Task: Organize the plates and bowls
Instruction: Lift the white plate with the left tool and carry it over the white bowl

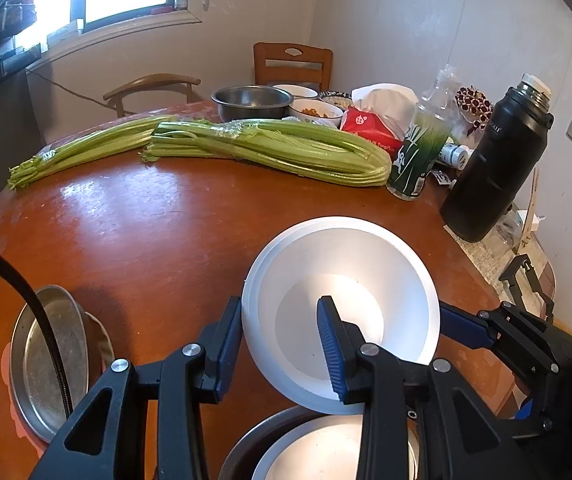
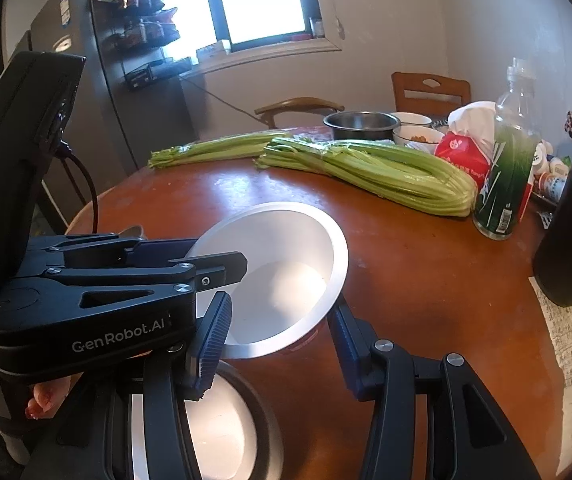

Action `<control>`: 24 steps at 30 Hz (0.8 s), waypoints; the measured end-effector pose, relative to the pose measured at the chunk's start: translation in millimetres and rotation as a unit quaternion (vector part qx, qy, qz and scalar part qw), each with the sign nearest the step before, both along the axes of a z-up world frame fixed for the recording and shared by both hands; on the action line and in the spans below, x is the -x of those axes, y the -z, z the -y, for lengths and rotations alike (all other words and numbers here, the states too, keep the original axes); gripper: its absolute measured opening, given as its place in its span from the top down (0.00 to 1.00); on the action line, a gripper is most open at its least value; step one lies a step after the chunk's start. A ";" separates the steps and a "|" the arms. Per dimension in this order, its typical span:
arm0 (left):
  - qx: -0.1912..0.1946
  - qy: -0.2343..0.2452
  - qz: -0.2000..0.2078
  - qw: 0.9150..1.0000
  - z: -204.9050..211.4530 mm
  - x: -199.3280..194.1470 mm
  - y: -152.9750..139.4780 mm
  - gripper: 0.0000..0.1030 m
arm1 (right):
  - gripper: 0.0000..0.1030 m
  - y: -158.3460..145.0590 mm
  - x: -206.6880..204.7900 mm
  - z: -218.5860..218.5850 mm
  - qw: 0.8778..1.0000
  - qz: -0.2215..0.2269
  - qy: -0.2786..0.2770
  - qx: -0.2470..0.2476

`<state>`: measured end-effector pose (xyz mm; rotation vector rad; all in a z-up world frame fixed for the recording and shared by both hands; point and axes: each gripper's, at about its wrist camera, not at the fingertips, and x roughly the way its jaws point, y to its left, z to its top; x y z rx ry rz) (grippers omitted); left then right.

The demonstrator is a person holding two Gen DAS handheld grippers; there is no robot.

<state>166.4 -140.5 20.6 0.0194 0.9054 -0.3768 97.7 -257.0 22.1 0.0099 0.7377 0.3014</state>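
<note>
A white bowl [image 1: 337, 312] hangs tilted above the wooden table [image 1: 146, 232]. My left gripper [image 1: 282, 344] straddles its near rim, one finger outside and one inside, and looks shut on it. In the right wrist view the bowl [image 2: 282, 280] sits between my right gripper's [image 2: 282, 340] open fingers, and the left gripper [image 2: 222, 268] clamps its left rim. Below it stands a steel bowl [image 1: 246, 444] with a white bowl [image 1: 325, 452] nested inside. Steel plates [image 1: 46, 360] lie stacked at the left.
Two celery bunches [image 1: 270, 148] lie across the table's middle. Behind them are a steel bowl [image 1: 252, 100] and food bowls [image 1: 315, 112]. A tissue pack [image 1: 373, 128], a green bottle [image 1: 417, 160] and a black flask [image 1: 493, 164] stand at right. Chairs stand at the far side.
</note>
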 end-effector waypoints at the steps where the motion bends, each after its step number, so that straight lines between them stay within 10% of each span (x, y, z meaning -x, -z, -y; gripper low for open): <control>1: 0.001 -0.001 0.000 1.000 -1.5 1.9 -1.1 0.64 | 0.50 -1.4 2.0 -1.4 1.000 0.002 -0.001 0.001; 24: 0.001 -0.008 0.031 0.999 -21.2 51.9 -26.4 0.64 | 0.50 -23.7 46.6 -18.3 1.000 0.026 -0.015 0.001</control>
